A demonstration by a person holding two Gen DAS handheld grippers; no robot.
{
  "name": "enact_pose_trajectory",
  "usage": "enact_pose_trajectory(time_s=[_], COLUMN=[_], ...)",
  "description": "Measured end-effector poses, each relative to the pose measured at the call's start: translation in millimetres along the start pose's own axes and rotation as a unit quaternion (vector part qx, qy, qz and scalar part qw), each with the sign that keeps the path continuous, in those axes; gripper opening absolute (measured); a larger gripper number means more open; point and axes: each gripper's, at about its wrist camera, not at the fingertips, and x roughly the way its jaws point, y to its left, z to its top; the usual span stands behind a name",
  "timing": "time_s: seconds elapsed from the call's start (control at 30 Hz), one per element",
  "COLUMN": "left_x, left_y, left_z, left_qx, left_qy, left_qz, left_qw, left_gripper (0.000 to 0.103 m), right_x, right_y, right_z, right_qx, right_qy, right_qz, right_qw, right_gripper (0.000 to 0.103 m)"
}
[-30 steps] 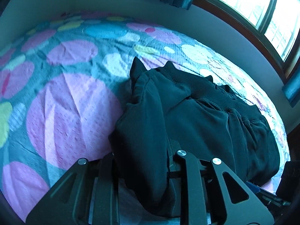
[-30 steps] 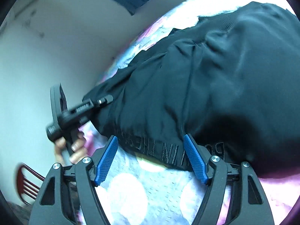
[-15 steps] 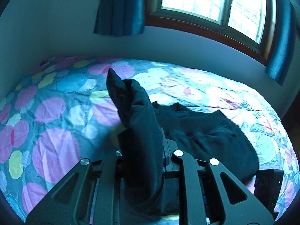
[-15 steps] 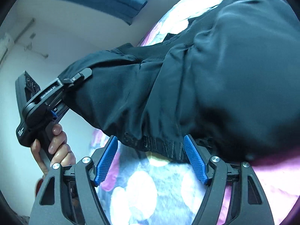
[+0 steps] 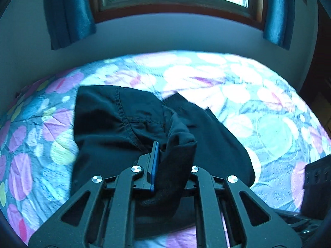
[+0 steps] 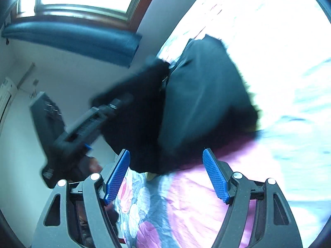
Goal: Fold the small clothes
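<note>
Spotted bedspread (image 5: 269, 128), black garment (image 5: 115, 124) pinched in left hand-held gripper (image 5: 171, 165)

Left gripper (image 5: 171, 165): jaws closed tight on a fold of the dark garment (image 5: 128, 128); one blue pad edge shows against the cloth, the other finger is hidden behind the fold. Pointed steeply downward. In the right wrist view it appears blurred at left, with the person's hand (image 6: 91, 165) around its handle, fingers only partly visible

Right gripper (image 6: 166, 175): jaws wide apart, both blue pads (image 6: 116, 176) bare, nothing between them. Fingertips sit just short of the garment's near edge, not touching it. Pointed slightly below level, rolled to one side
</note>
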Motion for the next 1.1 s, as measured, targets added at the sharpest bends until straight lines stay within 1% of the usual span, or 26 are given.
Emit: enact_pose_trajectory(time_s=[0.07, 0.1, 0.17, 0.33, 0.4, 0.43, 0.47, 0.5, 0.53, 0.57, 0.63, 0.67, 0.7, 0.83, 0.9, 0.93, 1.0, 1.03, 1.07, 1.1], left_x=[16, 23, 29, 33, 29, 27, 22, 18, 13, 8, -4, -8, -14, -42, -59, -67, -81, -84, -87, -89], left_y=[-13, -18, -24, -30, -33, -35, -38, -40, -44, -47, -50, -50, -49, -40, -26, -18, 5, 12, 24, 33], left_z=[-10, -14, -20, -25, -27, -27, -28, -29, -31, -33, -37, -38, -41, -51, -60, -64, -76, -79, -85, -90], left_qx=[0.010, 0.018, 0.026, 0.030, 0.034, 0.034, 0.033, 0.033, 0.035, 0.038, 0.045, 0.046, 0.045, 0.045, 0.035, 0.027, 0.004, 0.000, -0.017, -0.019], left_qy=[0.015, 0.017, 0.020, 0.020, 0.016, 0.014, 0.009, 0.004, -0.005, -0.012, -0.026, -0.029, -0.032, -0.052, -0.065, -0.072, -0.084, -0.087, -0.089, -0.090], left_qz=[0.009, 0.017, 0.026, 0.040, 0.043, 0.039, 0.030, 0.023, 0.019, 0.018, 0.021, 0.017, 0.007, -0.008, -0.019, -0.028, -0.045, -0.046, -0.036, -0.032], left_qw=[0.9998, 0.9996, 0.9992, 0.9986, 0.9984, 0.9985, 0.9990, 0.9992, 0.9992, 0.9990, 0.9984, 0.9984, 0.9985, 0.9976, 0.9971, 0.9967, 0.9954, 0.9951, 0.9952, 0.9952], left_gripper=[0.011, 0.011, 0.011, 0.011, 0.018, 0.027, 0.041, 0.046, 0.054, 0.059, 0.060, 0.065, 0.068, 0.074, 0.077, 0.079, 0.082, 0.082, 0.083, 0.083], right_x=[-11, -9, -18, -23, -23, -28, -29, -31, -33, -37, -42, -43, -43, -43, -43, -42, -41, -40, -38, -35], right_y=[-10, -14, -23, -26, -27, -30, -32, -33, -35, -35, -38, -39, -39, -37, -35, -34, -31, -29, -27, -25], right_z=[0, 1, 1, 4, 5, 3, 5, 7, 8, 7, 7, 7, 9, 9, 9, 8, 7, 6, 6, 6], right_qx=[0.013, 0.019, 0.027, 0.031, 0.031, 0.032, 0.033, 0.036, 0.039, 0.041, 0.047, 0.047, 0.047, 0.046, 0.041, 0.041, 0.042, 0.042, 0.044, 0.044], right_qy=[-0.007, -0.008, -0.011, -0.013, -0.015, -0.017, -0.020, -0.024, -0.027, -0.030, -0.033, -0.035, -0.036, -0.037, -0.038, -0.037, -0.033, -0.030, -0.026, -0.022], right_qz=[0.002, 0.005, 0.009, 0.019, 0.021, 0.022, 0.022, 0.021, 0.021, 0.021, 0.021, 0.020, 0.018, 0.015, 0.009, 0.008, 0.009, 0.011, 0.013, 0.016], right_qw=[1.000, 1.000, 1.000, 0.999, 0.999, 0.999, 0.999, 0.999, 0.999, 0.998, 0.998, 0.998, 0.998, 0.998, 0.998, 0.998, 0.999, 0.999, 0.999, 0.999], right_gripper=[0.072, 0.072, 0.072, 0.072, 0.072, 0.072, 0.072, 0.072, 0.072, 0.072, 0.072, 0.072, 0.072, 0.072, 0.072, 0.072, 0.072, 0.072, 0.072, 0.072])
